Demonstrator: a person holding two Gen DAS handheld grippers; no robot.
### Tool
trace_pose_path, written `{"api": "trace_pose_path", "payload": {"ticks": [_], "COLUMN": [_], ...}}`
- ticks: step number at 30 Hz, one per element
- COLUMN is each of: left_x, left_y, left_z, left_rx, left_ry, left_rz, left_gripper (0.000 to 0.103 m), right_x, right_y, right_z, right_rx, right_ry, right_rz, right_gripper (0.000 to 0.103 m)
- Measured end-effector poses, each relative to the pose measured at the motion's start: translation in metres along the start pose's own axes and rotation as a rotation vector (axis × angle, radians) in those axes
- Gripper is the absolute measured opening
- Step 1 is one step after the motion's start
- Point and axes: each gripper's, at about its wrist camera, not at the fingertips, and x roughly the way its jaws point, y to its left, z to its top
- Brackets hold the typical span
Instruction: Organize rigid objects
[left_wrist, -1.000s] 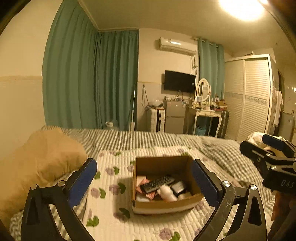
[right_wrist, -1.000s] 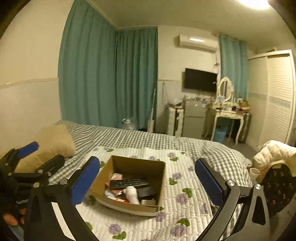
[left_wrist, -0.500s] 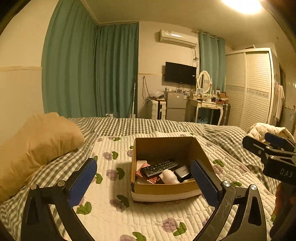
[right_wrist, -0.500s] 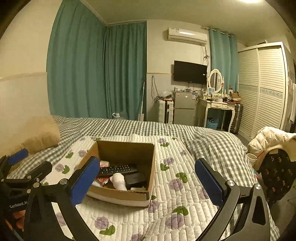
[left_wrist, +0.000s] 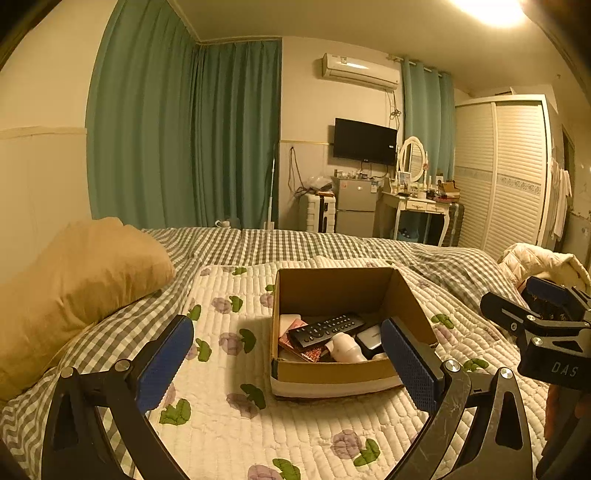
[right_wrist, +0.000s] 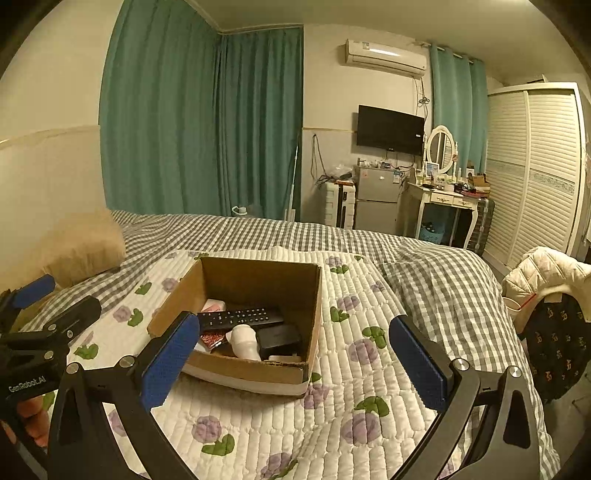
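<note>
An open cardboard box (left_wrist: 332, 373) (right_wrist: 258, 275) sits on a flowered quilt on the bed. Inside lie a black remote control (left_wrist: 325, 328) (right_wrist: 240, 317), a white bottle (left_wrist: 345, 349) (right_wrist: 245, 341), a dark flat device (left_wrist: 369, 338) (right_wrist: 279, 338) and pink and red packets (left_wrist: 291, 325) (right_wrist: 212, 338). My left gripper (left_wrist: 288, 363) is open and empty, held in front of the box. My right gripper (right_wrist: 295, 362) is open and empty, in front of the box's right corner. Each gripper shows at the edge of the other's view.
A tan pillow (left_wrist: 74, 280) (right_wrist: 85, 245) lies at the left on the checked bedspread (left_wrist: 332, 243). A white jacket (right_wrist: 546, 273) hangs over a dark chair at the right. A dressing table, fridge and wardrobe (right_wrist: 535, 166) stand behind the bed.
Both grippers have lowered and come closer to the box, which now looks larger. Jaws stay open.
</note>
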Motion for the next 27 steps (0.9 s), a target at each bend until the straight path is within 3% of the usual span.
{"api": "trace_pose_path", "payload": {"ticks": [27], "left_x": [0.0022], "left_y": [-0.0014], "left_z": [-0.0009], "left_rx": [0.015], "left_ry": [0.032], "left_rz": [-0.013], "left_gripper": [0.103], "right_x": [0.0045], "right_y": [-0.0045], "right_z": [-0.0017], "right_rx": [-0.001], "right_ry": [0.018], "right_rz": [-0.012], "right_gripper": [0.103]}}
